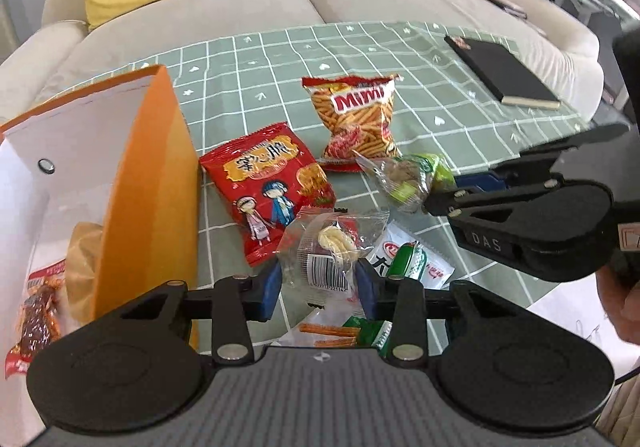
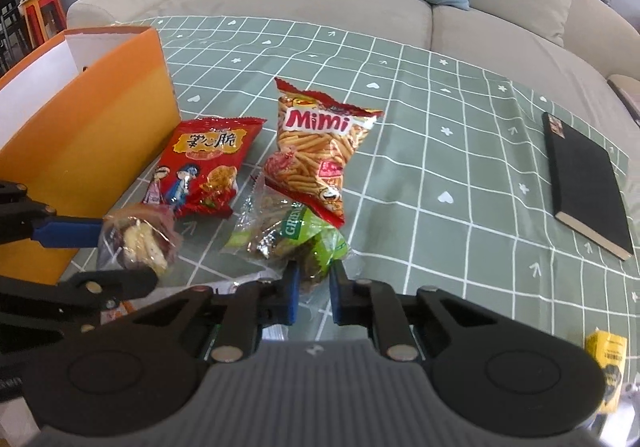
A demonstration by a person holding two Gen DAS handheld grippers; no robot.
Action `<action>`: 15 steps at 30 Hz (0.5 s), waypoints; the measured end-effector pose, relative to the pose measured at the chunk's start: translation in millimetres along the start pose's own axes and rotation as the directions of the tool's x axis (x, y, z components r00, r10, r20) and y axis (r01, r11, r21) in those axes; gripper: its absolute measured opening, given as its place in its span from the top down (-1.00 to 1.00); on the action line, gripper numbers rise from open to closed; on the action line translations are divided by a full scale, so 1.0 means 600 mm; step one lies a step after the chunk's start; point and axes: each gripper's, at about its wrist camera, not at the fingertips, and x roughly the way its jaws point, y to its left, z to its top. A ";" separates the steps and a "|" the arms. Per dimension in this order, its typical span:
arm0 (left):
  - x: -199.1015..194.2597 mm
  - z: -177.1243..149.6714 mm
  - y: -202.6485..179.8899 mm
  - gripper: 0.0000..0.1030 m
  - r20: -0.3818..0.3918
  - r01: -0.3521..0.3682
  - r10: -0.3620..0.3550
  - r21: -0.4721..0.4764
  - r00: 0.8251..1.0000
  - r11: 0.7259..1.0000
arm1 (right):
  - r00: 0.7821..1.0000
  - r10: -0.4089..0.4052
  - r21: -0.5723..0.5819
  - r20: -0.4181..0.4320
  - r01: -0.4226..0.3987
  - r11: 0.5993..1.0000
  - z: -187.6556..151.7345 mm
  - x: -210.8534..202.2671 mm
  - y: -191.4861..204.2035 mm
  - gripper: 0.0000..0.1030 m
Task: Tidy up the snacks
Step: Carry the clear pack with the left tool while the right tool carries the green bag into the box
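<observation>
The left gripper (image 1: 318, 289) has its blue pads closed on a small clear packet (image 1: 334, 247) with a barcode and a pale twisted snack inside; the packet stands up between the pads, lifted above the other snacks, just beside the open orange box (image 1: 152, 183). In the right wrist view that same packet (image 2: 140, 243) sits at the tip of the left gripper's blue finger, close to the box's orange wall (image 2: 92, 143).

The right gripper (image 2: 314, 287) has its pads narrowed around the near end of a clear-and-green packet (image 2: 296, 243), which lies on the bench (image 2: 460, 175) with its wrapper pinched between them. Behind it lie the Mimi bag (image 2: 320, 151) and, to its left against the box, a red cartoon bag (image 2: 204, 167), all toward the bench's left side.

A black notebook (image 2: 584, 183) lies well apart near the right edge. Inside the box, a red packet (image 1: 36, 311) and a tan one rest at the bottom. More wrappers, white-green (image 1: 412, 263) and orange-stick, lie under the left gripper.
</observation>
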 end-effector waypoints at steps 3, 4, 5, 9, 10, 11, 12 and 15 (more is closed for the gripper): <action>-0.020 0.000 0.003 0.14 0.026 0.014 -0.014 -0.028 1.000 1.000 | 1.000 0.006 0.013 0.010 -0.006 1.000 -0.004 -0.018 0.000 0.79; -0.027 -0.001 0.004 0.15 0.037 0.017 -0.016 -0.036 0.999 0.999 | 1.000 0.009 0.017 0.011 -0.009 1.000 -0.007 -0.025 0.001 0.79; -0.035 -0.001 0.004 0.15 0.046 0.019 -0.017 -0.042 0.999 0.999 | 1.000 0.012 0.020 0.014 -0.012 1.000 -0.009 -0.032 0.002 0.79; -0.065 -0.002 0.008 0.15 0.087 0.025 -0.018 -0.073 0.996 0.997 | 0.999 0.012 0.026 0.035 -0.013 1.000 -0.016 -0.059 0.007 0.79; -0.073 -0.003 0.010 0.15 0.097 0.027 -0.019 -0.082 0.995 0.996 | 0.999 0.015 0.027 0.044 -0.016 1.000 -0.016 -0.066 0.007 0.79; -0.082 -0.003 0.013 0.15 0.110 0.028 -0.018 -0.093 0.994 0.995 | 0.998 0.016 0.030 0.054 -0.018 0.999 -0.017 -0.073 0.008 0.79; -0.090 -0.004 0.016 0.15 0.121 0.029 -0.017 -0.103 0.993 0.994 | 0.998 0.018 0.032 0.065 -0.020 0.999 -0.017 -0.081 0.008 0.79; -0.115 -0.005 0.024 0.15 0.156 0.034 -0.014 -0.127 0.988 0.991 | 0.995 0.030 0.042 0.093 -0.034 0.999 -0.020 -0.100 0.012 0.79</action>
